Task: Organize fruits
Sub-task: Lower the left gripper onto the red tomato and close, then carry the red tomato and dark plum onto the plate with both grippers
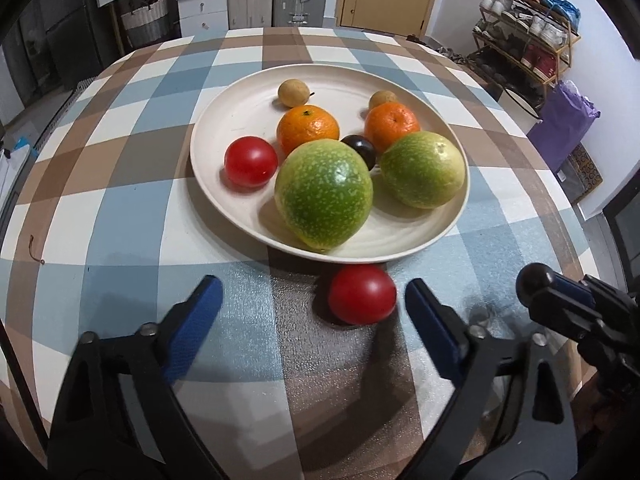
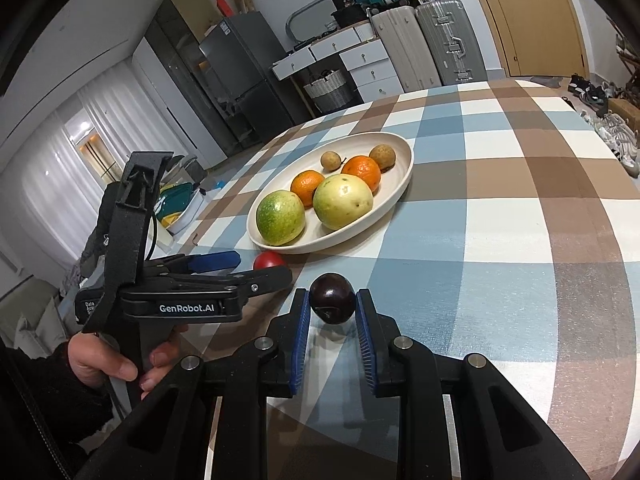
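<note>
Checked blue, brown and white cloth (image 1: 132, 216) is covering the table, with a cream plate (image 1: 224, 112) lying at its middle. Going left to right, the left gripper (image 1: 314, 300) is hovering low with its jaws spread wide, a red tomato (image 1: 363, 294) sitting on the cloth between them, just near of the plate. To the right, the right gripper (image 2: 333, 307) is pinching a dark plum (image 2: 332, 298) above the cloth.
</note>
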Tool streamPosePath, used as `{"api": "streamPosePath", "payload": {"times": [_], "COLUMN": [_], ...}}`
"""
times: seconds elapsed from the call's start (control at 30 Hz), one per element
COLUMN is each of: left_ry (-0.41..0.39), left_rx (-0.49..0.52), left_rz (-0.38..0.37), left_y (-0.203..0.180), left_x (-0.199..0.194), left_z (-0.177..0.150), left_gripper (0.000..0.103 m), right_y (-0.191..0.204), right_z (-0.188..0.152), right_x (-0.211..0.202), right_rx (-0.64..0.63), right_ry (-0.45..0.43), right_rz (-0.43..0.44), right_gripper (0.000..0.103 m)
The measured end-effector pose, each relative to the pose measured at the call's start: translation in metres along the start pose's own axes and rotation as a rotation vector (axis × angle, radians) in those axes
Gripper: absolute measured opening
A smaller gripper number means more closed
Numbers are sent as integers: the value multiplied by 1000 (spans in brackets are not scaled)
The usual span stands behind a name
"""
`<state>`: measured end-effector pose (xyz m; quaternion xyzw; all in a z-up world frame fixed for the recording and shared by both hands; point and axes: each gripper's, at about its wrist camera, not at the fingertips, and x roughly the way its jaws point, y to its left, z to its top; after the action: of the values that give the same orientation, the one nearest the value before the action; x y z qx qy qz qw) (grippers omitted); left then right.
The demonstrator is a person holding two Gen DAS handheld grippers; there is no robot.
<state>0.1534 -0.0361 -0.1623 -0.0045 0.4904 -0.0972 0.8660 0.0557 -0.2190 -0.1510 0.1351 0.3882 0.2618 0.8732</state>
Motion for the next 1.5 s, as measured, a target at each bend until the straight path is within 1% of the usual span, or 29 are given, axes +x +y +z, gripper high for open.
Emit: {"api": "streamPosePath", "payload": {"times": [0.07, 0.2, 0.27, 0.3, 0.37, 0.47, 0.6, 0.87, 1.07, 1.3, 1.5], "left_ry": [-8, -14, -10, -8, -3, -3, -8, -16, -33, -75, -95], "left_rx": [-1, -9, 4, 11, 24, 37, 39, 23, 9, -5, -3], "left_rz": [-8, -42, -67, -74, -89, -115, -154, -194, -234, -260, -265], "left_y": [1, 3, 2, 0, -2, -4, -1, 11, 19, 31, 37], "left_x": [-2, -6, -7, -8, -9, -11, -14, -19, -33, -53, -62], "left_z": [0, -1, -2, -2, -4, -6, -9, -11, -8, 13, 38], "left_gripper": [74, 63, 51, 48, 39, 32, 30, 30, 30, 30, 30], "right_y": [1, 1, 3, 3, 4, 7, 13, 31, 37, 42, 44], "right_z": [0, 0, 1, 1, 2, 3, 6, 16, 28, 51, 76], "right_x": [-1, -1, 0, 0, 0, 0, 1, 10, 18, 25, 31], "right_rx": [-1, -5, -9, -11, -12, -20, -36, -79, -87, -100, -94], "right_ry": [-1, 0, 0, -1, -1, -2, 0, 7, 4, -15, -30], "right_rz": [1, -2, -6, -7, -9, -15, -23, -16, -21, -14, 1], "right_gripper": [23, 23, 23, 23, 23, 23, 23, 23, 23, 23, 23]}}
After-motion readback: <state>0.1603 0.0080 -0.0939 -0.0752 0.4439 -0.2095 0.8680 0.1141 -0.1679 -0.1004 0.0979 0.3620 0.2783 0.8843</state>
